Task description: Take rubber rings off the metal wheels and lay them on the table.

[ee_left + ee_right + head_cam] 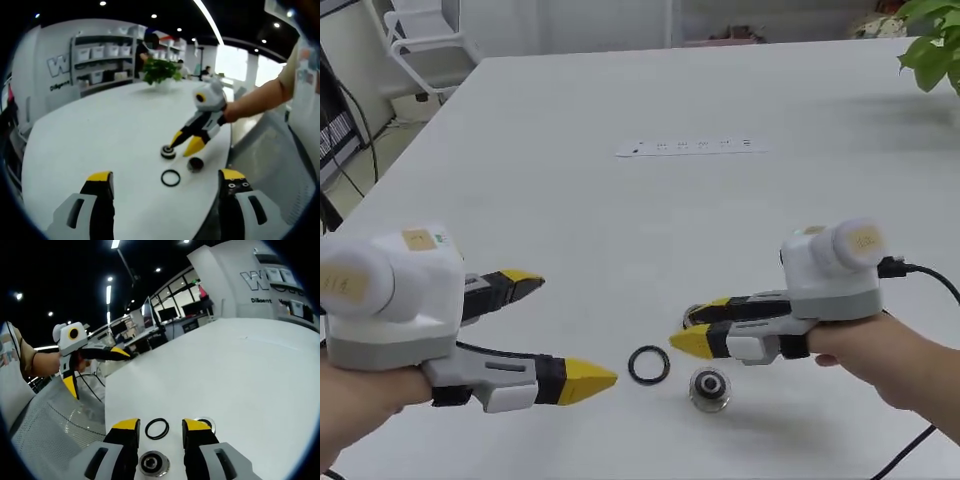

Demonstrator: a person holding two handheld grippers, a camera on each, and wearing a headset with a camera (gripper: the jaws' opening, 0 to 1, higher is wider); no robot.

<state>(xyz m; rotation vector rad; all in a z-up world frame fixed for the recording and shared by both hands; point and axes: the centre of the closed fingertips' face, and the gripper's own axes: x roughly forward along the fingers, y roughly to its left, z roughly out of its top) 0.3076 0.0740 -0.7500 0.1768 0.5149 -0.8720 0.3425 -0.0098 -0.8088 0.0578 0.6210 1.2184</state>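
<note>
Lying lower centre of head view: rubber ring [649, 365] flat on counter [620, 220], metal wheel [709, 388] just beside | left gripper [558, 330] fingers wide apart | right gripper [693, 328] fingers apart, just above wheel in frame

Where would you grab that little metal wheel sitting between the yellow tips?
Probably by its round rim, coming in from the side, low along the table. The wheel lies flat, hub up, and the right hand-held gripper straddles it with open jaws.
</note>
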